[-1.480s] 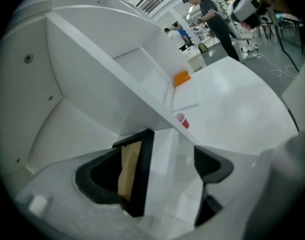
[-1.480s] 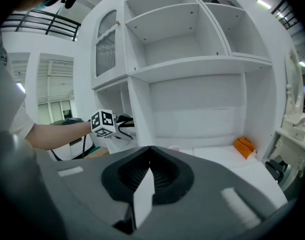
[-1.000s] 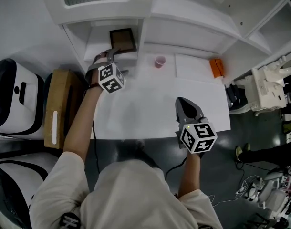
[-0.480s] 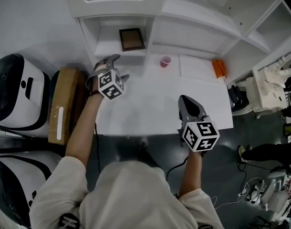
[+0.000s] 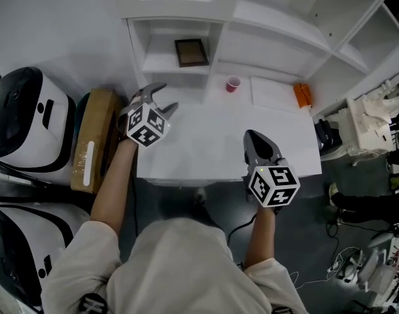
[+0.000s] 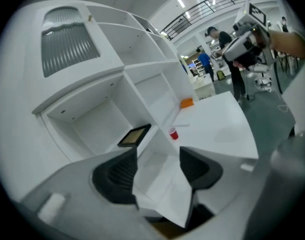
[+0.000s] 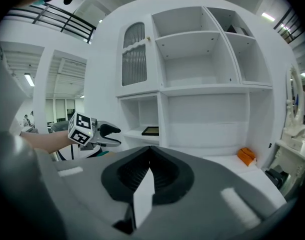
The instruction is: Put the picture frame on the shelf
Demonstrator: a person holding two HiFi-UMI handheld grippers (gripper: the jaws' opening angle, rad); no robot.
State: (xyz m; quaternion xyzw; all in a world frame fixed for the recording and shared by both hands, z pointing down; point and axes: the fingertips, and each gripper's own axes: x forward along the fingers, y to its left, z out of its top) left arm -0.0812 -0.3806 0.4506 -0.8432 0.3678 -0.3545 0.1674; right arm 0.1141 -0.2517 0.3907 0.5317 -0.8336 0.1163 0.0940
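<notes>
right gripper (image 5: 253, 136) closed, empty, well short of shelf (image 5: 161, 63) | left gripper (image 5: 167, 97) near shelf, jaws apart, just been closing, nothing between | picture frame (image 5: 191, 52) flat on shelf | step: placing looks done | next: draw both clear of shelf

The worktop (image 5: 206, 149) is mostly bare. Only a red cup (image 5: 233, 84) and an orange thing (image 5: 301, 95) sit at the back.

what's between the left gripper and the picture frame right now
Nothing: only bare tabletop and shelf edge separate the left gripper from the picture frame, per head view. Its empty jaws have just been closing.
</notes>
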